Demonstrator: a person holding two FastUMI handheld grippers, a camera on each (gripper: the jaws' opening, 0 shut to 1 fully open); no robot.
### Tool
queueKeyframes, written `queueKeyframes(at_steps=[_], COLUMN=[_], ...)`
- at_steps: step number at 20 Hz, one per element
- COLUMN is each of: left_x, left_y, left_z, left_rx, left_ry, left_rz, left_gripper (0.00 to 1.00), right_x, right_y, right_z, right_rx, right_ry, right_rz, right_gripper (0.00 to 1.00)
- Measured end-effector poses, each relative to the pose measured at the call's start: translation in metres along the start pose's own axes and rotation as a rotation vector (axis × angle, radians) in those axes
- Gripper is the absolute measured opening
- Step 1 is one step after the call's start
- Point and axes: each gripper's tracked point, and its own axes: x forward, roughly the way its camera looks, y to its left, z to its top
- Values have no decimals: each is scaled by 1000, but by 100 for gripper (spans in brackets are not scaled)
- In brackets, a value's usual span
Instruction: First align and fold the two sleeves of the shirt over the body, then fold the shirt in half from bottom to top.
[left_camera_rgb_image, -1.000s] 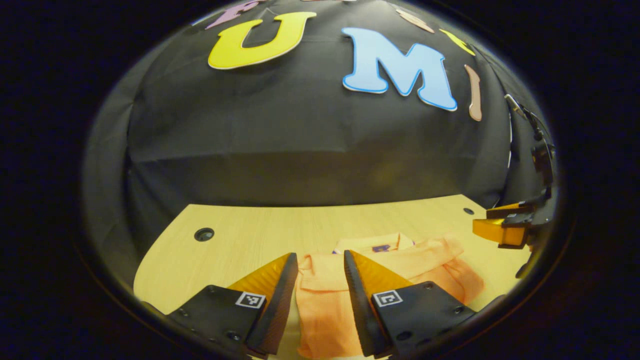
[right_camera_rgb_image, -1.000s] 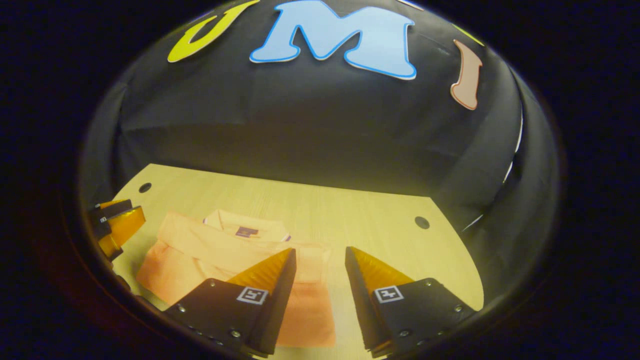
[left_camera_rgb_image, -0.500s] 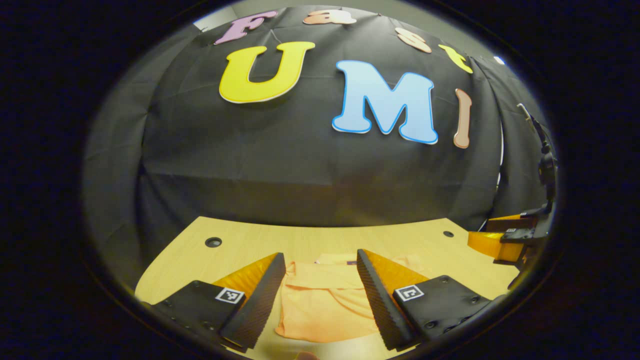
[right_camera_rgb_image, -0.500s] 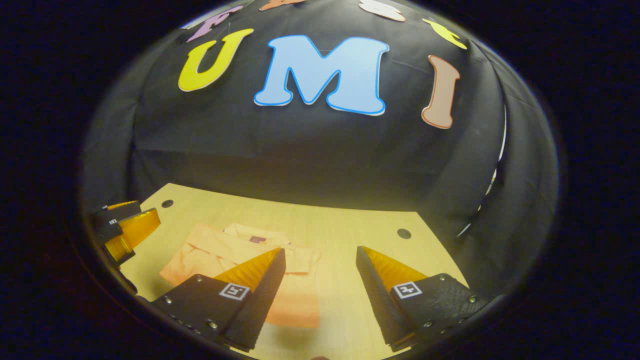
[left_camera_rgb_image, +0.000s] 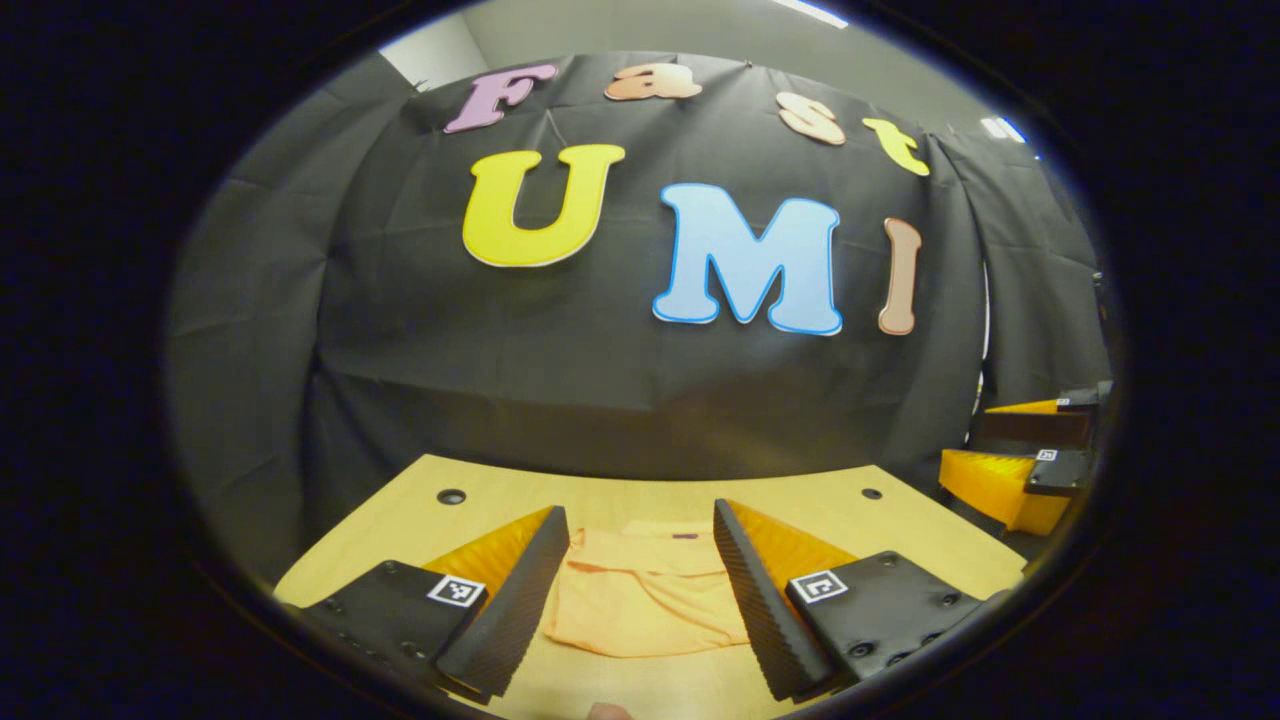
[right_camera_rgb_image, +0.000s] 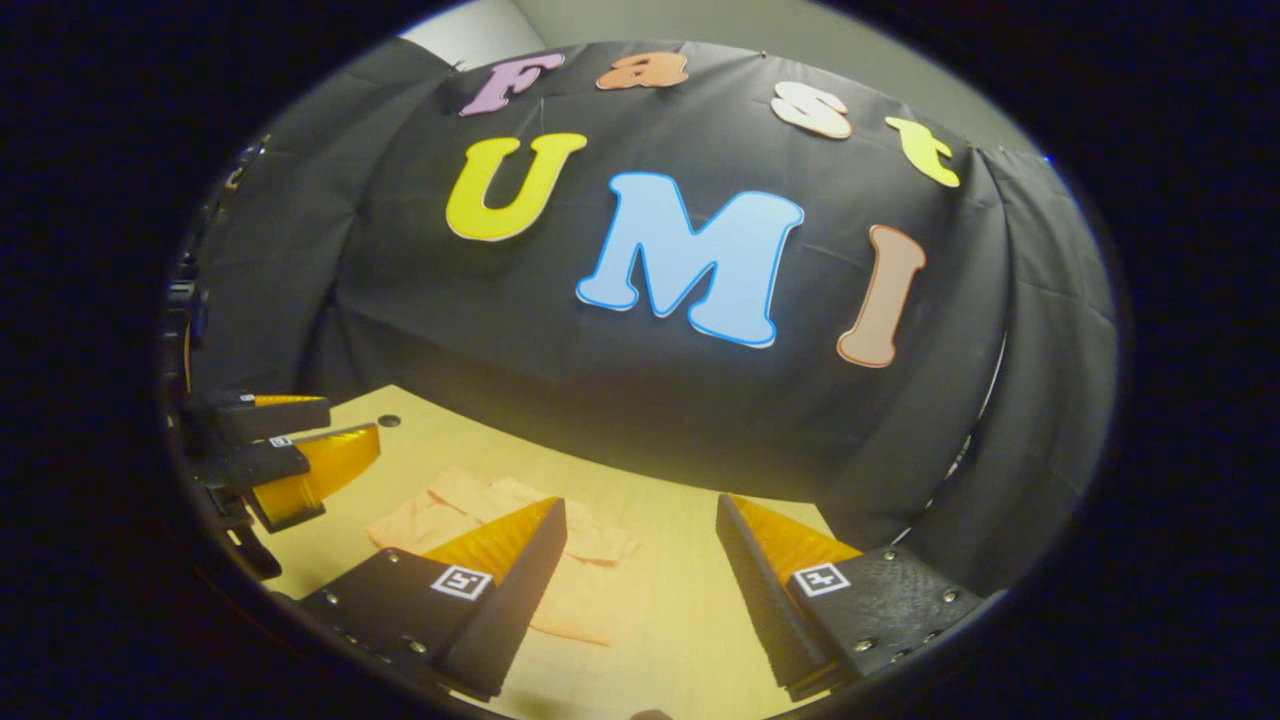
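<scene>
Lying folded on the wooden bench (left_camera_rgb_image: 900, 520), the orange shirt (left_camera_rgb_image: 640, 605) sits flat near its middle, collar toward the far wall. Left hand-held gripper (left_camera_rgb_image: 638, 590) hangs above it, fingers spread and empty. Right hand-held gripper (right_camera_rgb_image: 640, 590) hangs right of the shirt, likewise spread, holding nothing.
</scene>
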Motion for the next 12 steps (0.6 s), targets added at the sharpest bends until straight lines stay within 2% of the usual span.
queueKeyframes(at_steps=[1, 5, 12], left_x=[-9, -39, -56], left_y=[-1, -7, -4], left_z=[3, 11, 32], left_rx=[-3, -12, 7], left_ry=[-9, -43, -109], left_rz=[9, 30, -20], left_gripper=[95, 93, 96], right_x=[-12, -41, -63], right_y=[0, -5, -8], right_z=[2, 13, 28], right_rx=[6, 24, 89], right_ry=[-11, -58, -109], right_rz=[10, 17, -40], right_gripper=[94, 94, 93])
